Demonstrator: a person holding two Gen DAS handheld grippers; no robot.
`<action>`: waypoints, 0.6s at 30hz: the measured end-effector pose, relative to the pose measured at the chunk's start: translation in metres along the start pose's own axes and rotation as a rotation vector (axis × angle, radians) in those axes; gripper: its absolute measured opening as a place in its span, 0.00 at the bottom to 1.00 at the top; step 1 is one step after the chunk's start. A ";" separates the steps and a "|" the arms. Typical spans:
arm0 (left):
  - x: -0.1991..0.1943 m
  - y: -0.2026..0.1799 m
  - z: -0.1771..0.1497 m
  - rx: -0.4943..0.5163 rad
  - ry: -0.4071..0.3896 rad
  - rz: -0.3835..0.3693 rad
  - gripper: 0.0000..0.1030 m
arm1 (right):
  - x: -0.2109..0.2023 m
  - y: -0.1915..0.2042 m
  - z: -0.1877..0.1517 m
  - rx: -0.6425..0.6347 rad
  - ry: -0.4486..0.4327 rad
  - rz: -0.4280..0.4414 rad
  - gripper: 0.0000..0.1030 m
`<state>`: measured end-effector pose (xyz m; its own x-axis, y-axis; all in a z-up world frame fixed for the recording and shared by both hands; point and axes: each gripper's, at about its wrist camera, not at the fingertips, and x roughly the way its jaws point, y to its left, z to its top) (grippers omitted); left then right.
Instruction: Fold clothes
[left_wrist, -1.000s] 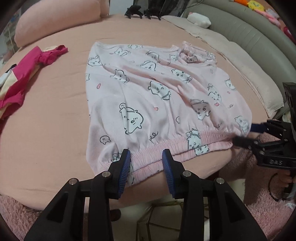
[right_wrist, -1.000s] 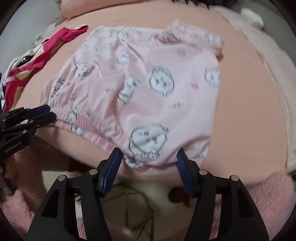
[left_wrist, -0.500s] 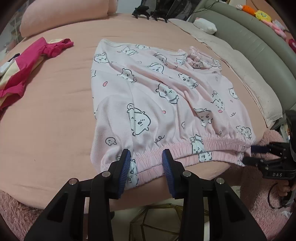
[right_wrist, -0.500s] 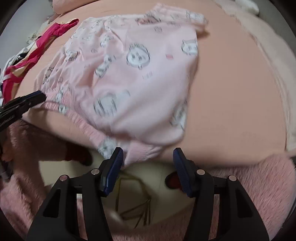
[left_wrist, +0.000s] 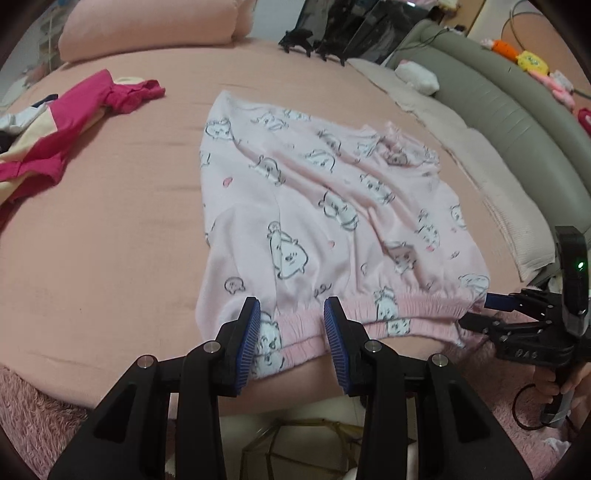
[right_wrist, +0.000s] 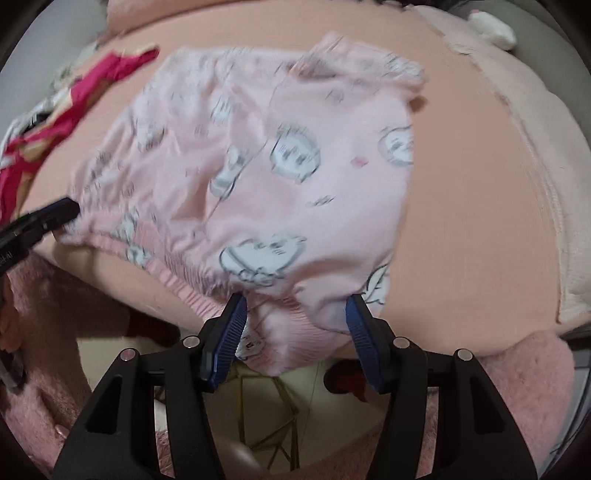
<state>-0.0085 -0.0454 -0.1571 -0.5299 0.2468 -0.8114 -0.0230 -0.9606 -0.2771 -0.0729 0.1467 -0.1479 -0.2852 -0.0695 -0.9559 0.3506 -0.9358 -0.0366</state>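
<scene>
A pink bed (left_wrist: 110, 229) spreads ahead of both tools. The pale pink printed garment (left_wrist: 332, 206) lies flat on it, waistband at the near edge. The left gripper (left_wrist: 291, 328) stands spread around the waistband's left end. The right gripper (right_wrist: 295, 325), jaws apart, straddles the bunched right end. Magenta clothes (left_wrist: 55, 125) lie far left.

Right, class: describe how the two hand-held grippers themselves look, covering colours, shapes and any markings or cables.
Both grippers are matte black with angular linkage arms joined by silver round pivot screws. Each finger ends in a blue ribbed pad. Seen from the left gripper, the right gripper has pale embossed lettering on its body, a black upright module with a green light, and a thin black cable loop below its handle.
</scene>
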 end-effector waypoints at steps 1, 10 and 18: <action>0.001 -0.001 -0.001 0.005 0.007 0.012 0.37 | 0.002 0.001 -0.003 -0.014 0.005 -0.016 0.55; 0.001 0.006 -0.003 -0.017 0.012 0.041 0.38 | -0.018 -0.034 -0.039 0.090 -0.001 0.024 0.55; 0.001 -0.003 -0.003 0.010 0.016 0.034 0.38 | -0.019 -0.016 -0.026 -0.058 -0.057 0.033 0.41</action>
<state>-0.0063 -0.0422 -0.1592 -0.5170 0.2160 -0.8283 -0.0140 -0.9696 -0.2442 -0.0498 0.1715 -0.1369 -0.3222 -0.1205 -0.9390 0.4112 -0.9112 -0.0241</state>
